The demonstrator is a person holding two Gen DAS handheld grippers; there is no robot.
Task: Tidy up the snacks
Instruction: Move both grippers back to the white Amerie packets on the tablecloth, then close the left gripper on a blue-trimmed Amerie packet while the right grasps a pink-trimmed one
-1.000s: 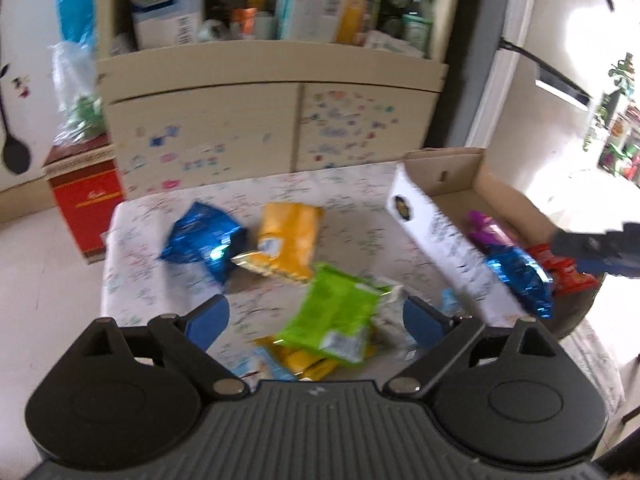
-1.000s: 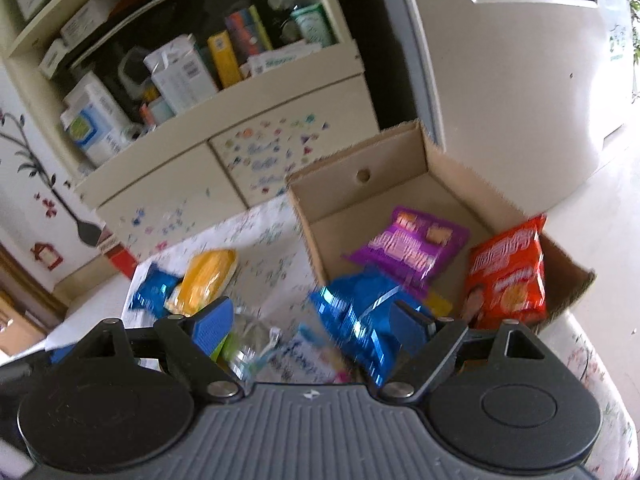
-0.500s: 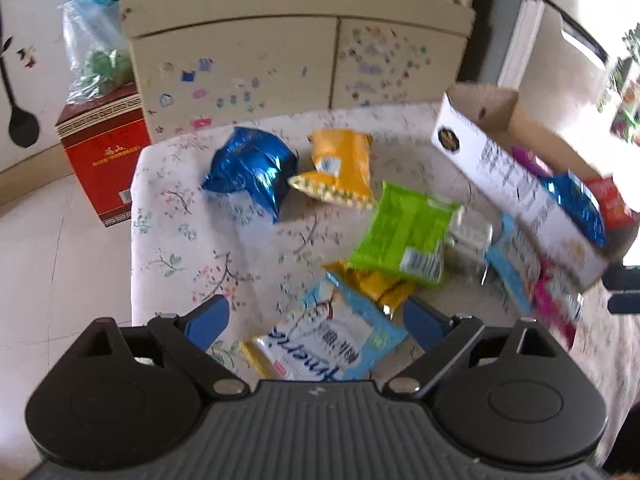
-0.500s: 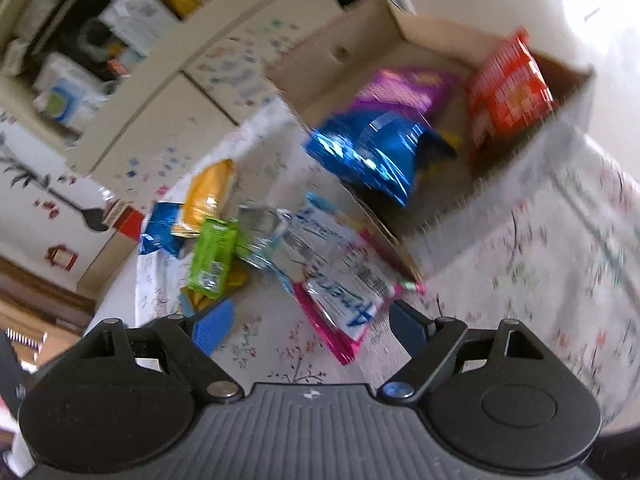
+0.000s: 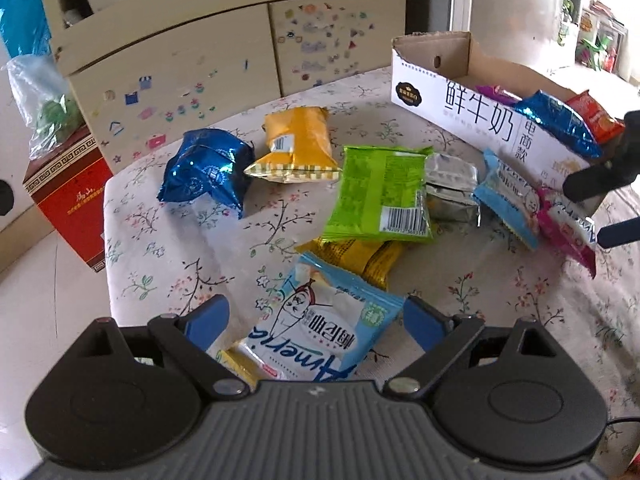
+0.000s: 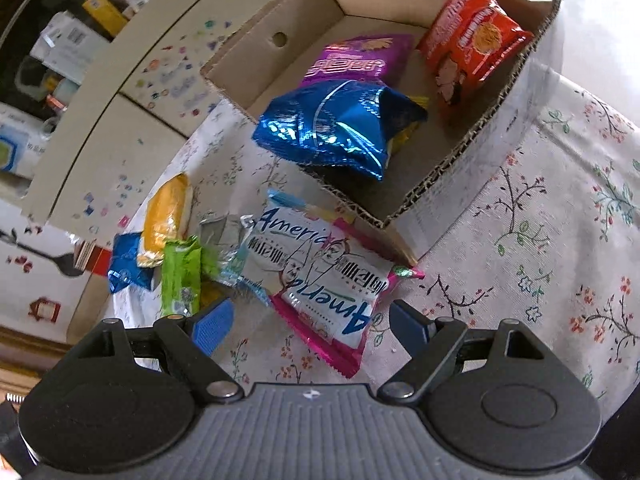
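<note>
Two grippers, both with jaws spread wide and holding nothing. Left gripper hovers over a light-blue Ameria pack at the near table edge. Right gripper hangs above a pink-edged Ameria pack just beside the cardboard box.

Count in the box: four packs visible. One shiny blue bag draped over the box wall, one purple pack, one orange-red pack leaning on the far corner, plus a sliver of a yellow pack mostly hidden under the blue one.

Count on the table: one blue foil bag, one yellow bag, one green pack, one silver pack, one gold-yellow pack half buried under the green one, three Ameria packs in all: the third, blue-edged one lies next to the pink. A yellow strip pokes out under the near Ameria pack; cannot tell what it is.

From the left wrist view the right gripper is cut off at the frame edge, only dark fingers showing.

Table wears a floral cloth. Behind: cream cabinet with stickers, cluttered shelf above, red carton on the floor, white fridge to the right.
</note>
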